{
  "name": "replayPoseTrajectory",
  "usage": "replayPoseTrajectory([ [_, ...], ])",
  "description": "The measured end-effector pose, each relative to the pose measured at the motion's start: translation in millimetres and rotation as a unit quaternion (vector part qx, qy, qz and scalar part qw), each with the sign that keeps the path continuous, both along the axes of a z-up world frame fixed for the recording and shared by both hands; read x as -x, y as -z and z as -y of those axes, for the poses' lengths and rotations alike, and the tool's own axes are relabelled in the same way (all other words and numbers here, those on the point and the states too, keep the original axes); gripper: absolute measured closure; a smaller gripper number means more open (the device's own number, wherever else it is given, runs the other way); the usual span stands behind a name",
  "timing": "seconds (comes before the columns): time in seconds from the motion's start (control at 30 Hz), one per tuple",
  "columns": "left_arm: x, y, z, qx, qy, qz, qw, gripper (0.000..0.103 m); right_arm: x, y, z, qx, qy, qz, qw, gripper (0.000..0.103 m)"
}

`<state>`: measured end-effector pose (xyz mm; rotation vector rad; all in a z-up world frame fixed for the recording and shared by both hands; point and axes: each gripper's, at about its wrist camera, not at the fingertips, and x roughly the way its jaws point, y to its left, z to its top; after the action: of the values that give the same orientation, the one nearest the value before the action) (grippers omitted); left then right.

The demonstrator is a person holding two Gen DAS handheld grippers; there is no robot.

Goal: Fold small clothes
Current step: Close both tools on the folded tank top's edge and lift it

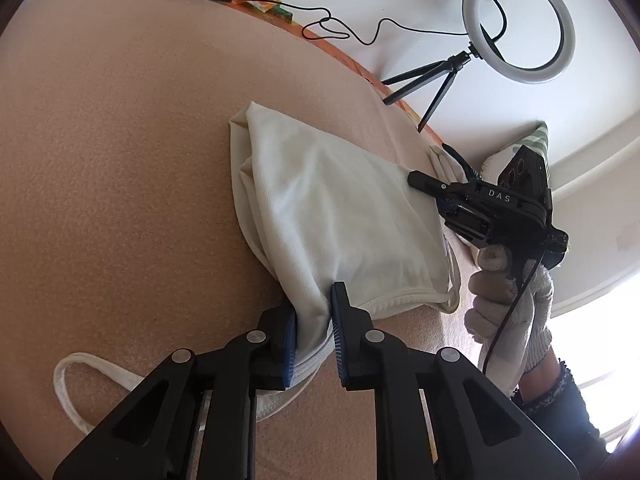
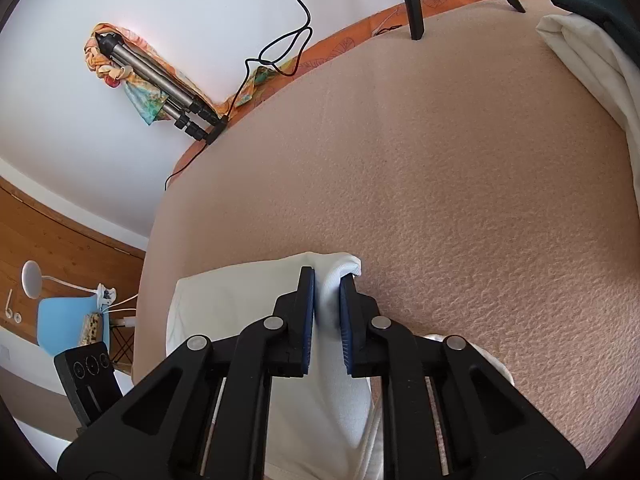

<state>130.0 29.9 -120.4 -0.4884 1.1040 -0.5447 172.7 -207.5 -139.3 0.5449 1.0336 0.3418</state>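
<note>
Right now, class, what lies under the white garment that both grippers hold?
Under the white garment lies the pink blanket; a strap loop trails onto it. The left gripper and right gripper pinch its edges. Anything beneath the folded cloth is covered.

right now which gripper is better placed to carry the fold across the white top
Probably the left. The left gripper pinches the white top at its banded hem with open blanket ahead, while the right gripper holds only a small corner.

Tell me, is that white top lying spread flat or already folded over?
Partly folded. The white top lies doubled over itself on the pink blanket, one strap trailing loose, and both grippers pinch its fabric.
</note>
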Motion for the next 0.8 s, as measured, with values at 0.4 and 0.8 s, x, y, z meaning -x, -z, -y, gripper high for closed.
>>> replayPoseTrajectory([
  [0.4, 3.0, -5.5, 1.0, -0.015, 0.007, 0.021, 0.9996, 0.093, 4.5, -16.8, -8.9, 0.024, -0.002, 0.032, 0.999, 0.093],
  [0.8, 1.2, 1.7, 6.7, 0.01, -0.003, 0.023, 0.9997, 0.076, 1.3, -13.7, -5.5, 0.015, -0.001, 0.026, 1.0, 0.093],
])
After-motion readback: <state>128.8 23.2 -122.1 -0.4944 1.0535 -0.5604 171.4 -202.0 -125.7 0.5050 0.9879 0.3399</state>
